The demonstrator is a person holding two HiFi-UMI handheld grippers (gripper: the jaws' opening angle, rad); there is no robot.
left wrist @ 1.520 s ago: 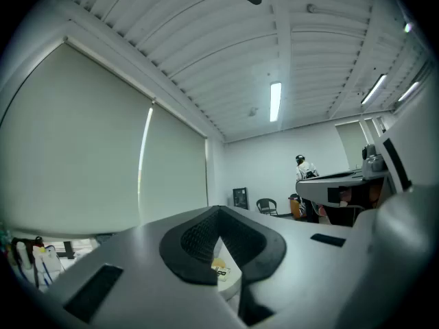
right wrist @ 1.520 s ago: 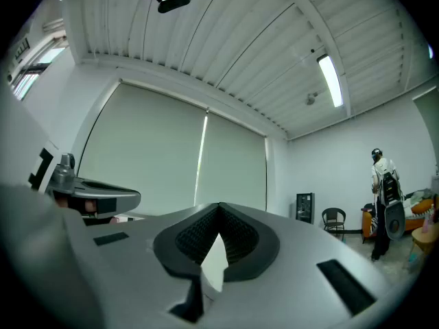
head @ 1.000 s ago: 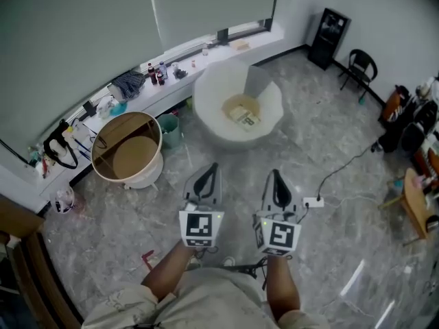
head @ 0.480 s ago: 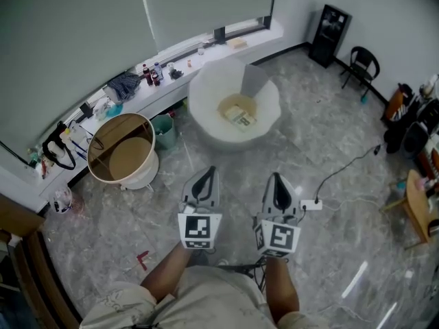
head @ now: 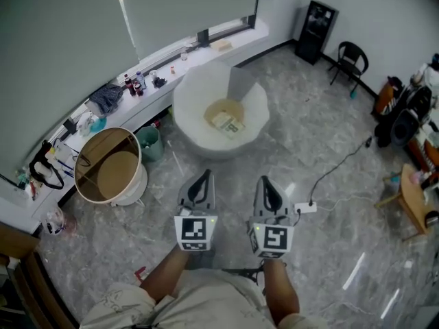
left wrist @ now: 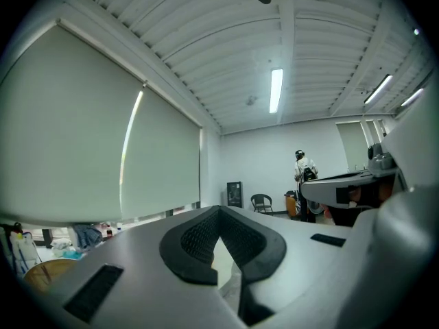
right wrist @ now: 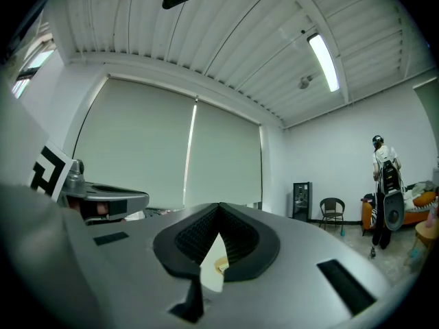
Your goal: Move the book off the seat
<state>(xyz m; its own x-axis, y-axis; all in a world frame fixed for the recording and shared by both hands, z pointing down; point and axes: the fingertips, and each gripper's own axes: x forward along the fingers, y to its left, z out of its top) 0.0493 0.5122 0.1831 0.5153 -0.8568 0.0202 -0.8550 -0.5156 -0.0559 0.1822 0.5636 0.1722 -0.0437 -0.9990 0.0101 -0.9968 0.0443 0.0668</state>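
The seat (head: 188, 108) now sits further left in our view than a second ago, yet no closer, so the book (head: 228, 123) lies untouched in its hollow, far from us. Left gripper (head: 203, 177) and right gripper (head: 265, 181) hover near, jaws pressed together, empty. The tub (head: 113, 177) at left looks empty.

Ahead of our left gripper (head: 204, 174) and right gripper (head: 264, 180), held side by side, the book (head: 226, 123) lies in the seat (head: 194, 133) on the floor (head: 322, 142). Left of the seat stands a tub (head: 83, 184), a bin (head: 149, 143) between them; the window ledge (head: 180, 55) runs behind.
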